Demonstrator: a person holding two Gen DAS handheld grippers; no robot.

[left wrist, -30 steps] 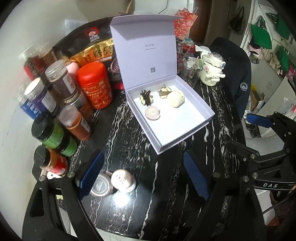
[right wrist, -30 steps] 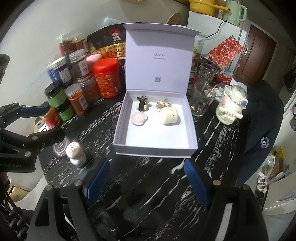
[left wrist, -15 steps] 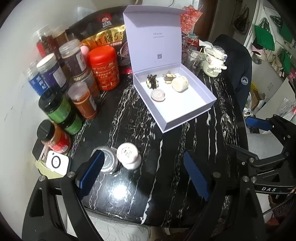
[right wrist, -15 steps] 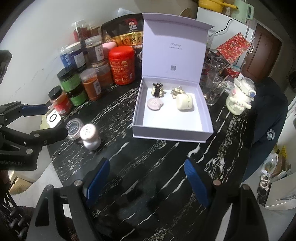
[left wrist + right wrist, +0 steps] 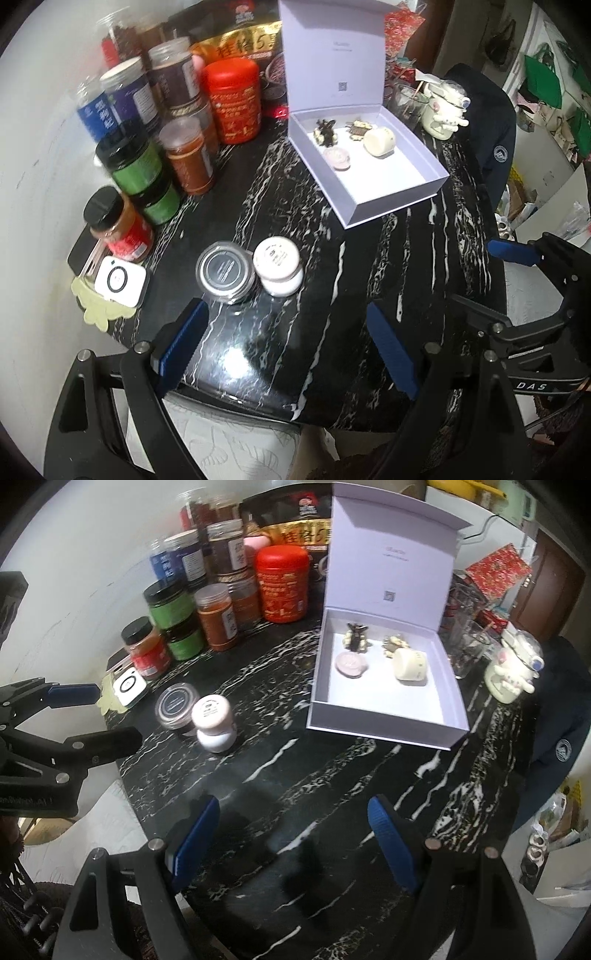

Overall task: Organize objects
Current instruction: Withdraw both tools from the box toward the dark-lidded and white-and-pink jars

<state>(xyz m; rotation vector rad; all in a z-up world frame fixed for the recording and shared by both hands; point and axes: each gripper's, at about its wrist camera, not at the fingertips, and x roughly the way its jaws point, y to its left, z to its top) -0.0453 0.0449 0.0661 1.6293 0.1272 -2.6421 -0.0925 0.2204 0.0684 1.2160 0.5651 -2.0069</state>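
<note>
A lavender gift box (image 5: 424, 186) (image 5: 448, 716) stands with its lid up on the black marble table. Inside lie a pink round compact (image 5: 337, 158) (image 5: 350, 663), a cream jar on its side (image 5: 379, 141) (image 5: 410, 664) and two small hair clips (image 5: 355, 637). Near the table's front left stand a dark-lidded clear jar (image 5: 225, 271) (image 5: 175, 705) and a pink-capped white jar (image 5: 279, 266) (image 5: 214, 718), touching each other. My left gripper (image 5: 288, 350) hovers open over the table's near edge, just in front of these two jars. My right gripper (image 5: 291, 834) is open above bare marble, well short of the box.
Spice and food jars (image 5: 186, 158) and a red tin (image 5: 234, 105) crowd the back left by the wall. A small white device (image 5: 119, 280) lies at the left edge. Glasses (image 5: 469, 653) and a cartoon mug (image 5: 513, 672) stand right of the box, beside a dark chair back (image 5: 491, 122).
Both grippers have drawn back toward the table's near edge and sunk a little. The box and jars look farther off, and more of the table shows. Both stay open.
</note>
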